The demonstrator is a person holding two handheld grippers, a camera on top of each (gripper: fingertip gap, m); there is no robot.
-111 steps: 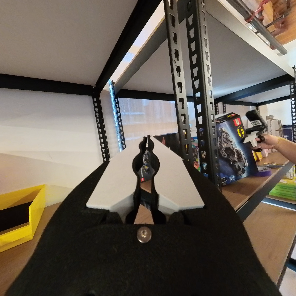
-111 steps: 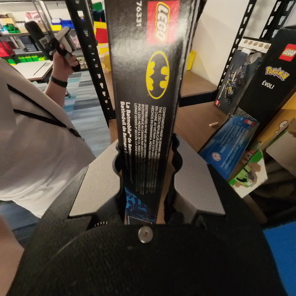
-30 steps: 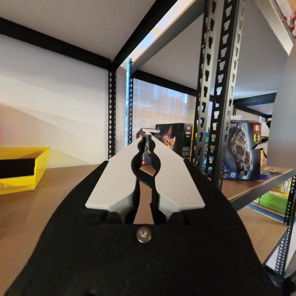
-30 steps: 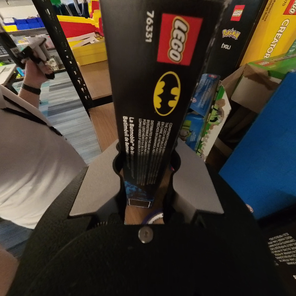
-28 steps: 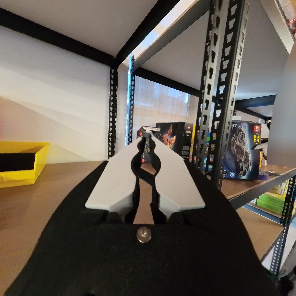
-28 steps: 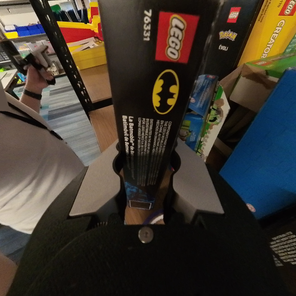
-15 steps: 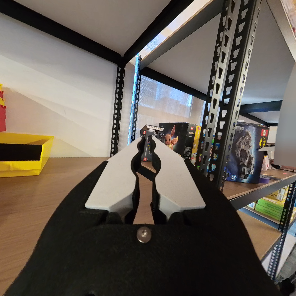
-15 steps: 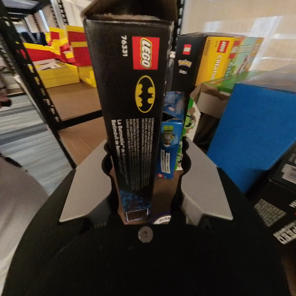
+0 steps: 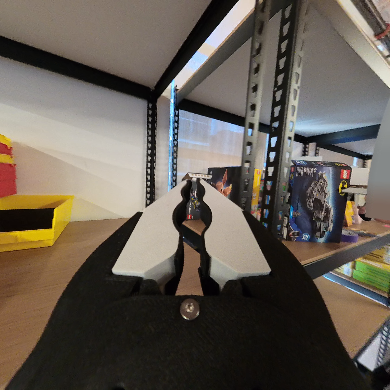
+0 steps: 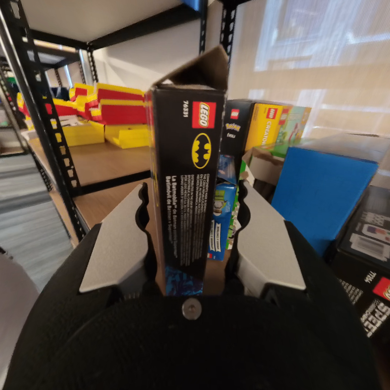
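- Left wrist view, lower left of the frame: a yellow bin (image 9: pixel 33 221) with a dark inside sits on the wooden shelf (image 9: pixel 69 263), with red and yellow bins (image 9: pixel 7 168) stacked behind it at the far left edge.
- Centre: the left gripper (image 9: pixel 194 185) hangs over the bare shelf with its tips nearly together and nothing between them.
- Right of centre: black slotted posts (image 9: pixel 280 126) rise, and past them a dark toy box (image 9: pixel 314 202) stands upright on the next shelf, a purple tape roll (image 9: pixel 349 238) beside it.
- Right wrist view, left of the frame: red and yellow bins (image 10: pixel 109 122) lie on a far shelf behind a black post (image 10: pixel 52 126).
- Centre: the right gripper (image 10: pixel 193 185) is spread wide; the dark toy box (image 10: pixel 187 179) stands upright between its fingers, close to the left one and clear of the right one, top flap raised.
- Right: a yellow box (image 10: pixel 268 124), a blue box (image 10: pixel 320 196) and black boxes (image 10: pixel 367 263) crowd the shelf.
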